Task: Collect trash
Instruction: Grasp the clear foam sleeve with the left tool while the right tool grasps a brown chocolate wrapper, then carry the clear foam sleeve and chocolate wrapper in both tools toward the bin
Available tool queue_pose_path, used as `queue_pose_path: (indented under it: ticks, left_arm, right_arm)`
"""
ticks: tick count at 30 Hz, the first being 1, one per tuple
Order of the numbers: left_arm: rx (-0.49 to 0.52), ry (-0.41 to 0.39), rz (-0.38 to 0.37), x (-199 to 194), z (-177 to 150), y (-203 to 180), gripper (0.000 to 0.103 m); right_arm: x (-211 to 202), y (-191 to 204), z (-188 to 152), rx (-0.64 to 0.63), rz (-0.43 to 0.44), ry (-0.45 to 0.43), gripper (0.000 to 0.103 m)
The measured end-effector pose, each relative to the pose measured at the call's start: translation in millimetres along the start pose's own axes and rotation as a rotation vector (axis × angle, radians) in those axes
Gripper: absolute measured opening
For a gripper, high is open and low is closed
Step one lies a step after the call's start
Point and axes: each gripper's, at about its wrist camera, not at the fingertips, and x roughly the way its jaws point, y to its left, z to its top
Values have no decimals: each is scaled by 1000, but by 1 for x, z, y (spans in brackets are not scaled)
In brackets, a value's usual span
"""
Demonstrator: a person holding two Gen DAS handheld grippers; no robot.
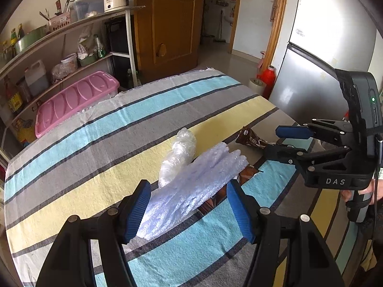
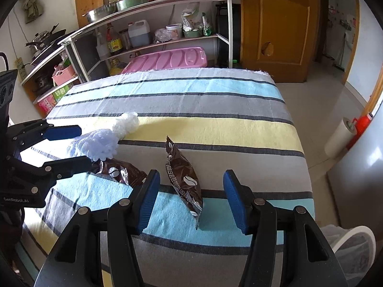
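Trash lies on the striped cloth table (image 1: 95,129). A sheet of white bubble wrap (image 1: 191,189) lies between the fingers of my open left gripper (image 1: 189,210), untouched by the pads. A crumpled clear plastic bag (image 1: 178,154) sits just beyond it. A brown coffee wrapper (image 1: 215,198) lies partly under the bubble wrap. A second brown coffee wrapper (image 2: 184,179) stands on edge between the fingers of my open right gripper (image 2: 191,201). The right gripper (image 1: 284,141) shows open around that wrapper (image 1: 251,140) in the left wrist view. The left gripper (image 2: 71,146) shows open in the right wrist view.
A shelf rack (image 2: 153,19) with bottles, bowls and a kettle stands beyond the table, with a pink lidded bin (image 2: 167,59) below. A wooden door (image 2: 277,24) is behind. A fridge (image 1: 323,59) stands right. A white mesh bin (image 2: 352,246) sits at the table's near right.
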Motion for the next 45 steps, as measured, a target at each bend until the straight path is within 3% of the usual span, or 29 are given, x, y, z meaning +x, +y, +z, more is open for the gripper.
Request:
queue_pose_path:
  ticks: [3,8,14,19,24,32,45]
  left_arm:
    - [-20,9,-8,4,0,2,59]
    - [-41,27,-32,9,-2,4,39]
    - [-53,27,-44,11,-3,5,39]
    - [-35,60,8,20,-7,0,39]
    - [-41,61,9,20,-7,0,38]
    - [-51,55,40,16,-9,-2,28]
    - [-51,28,40,-6,-13,-16,27]
  right_arm:
    - [2,2,-1,-4,-3,-1,56]
    - [5,5,-2,-4,7,5,42]
    - [7,7,-5,-4,6,7,29]
    - [8,8,-6,-4,-2,8,19]
    - [8,7,-6,-5,-1,6,18]
    - [3,7,-9,-3,-8,-10,17]
    - [-24,2,-17,38,-1,-60,17]
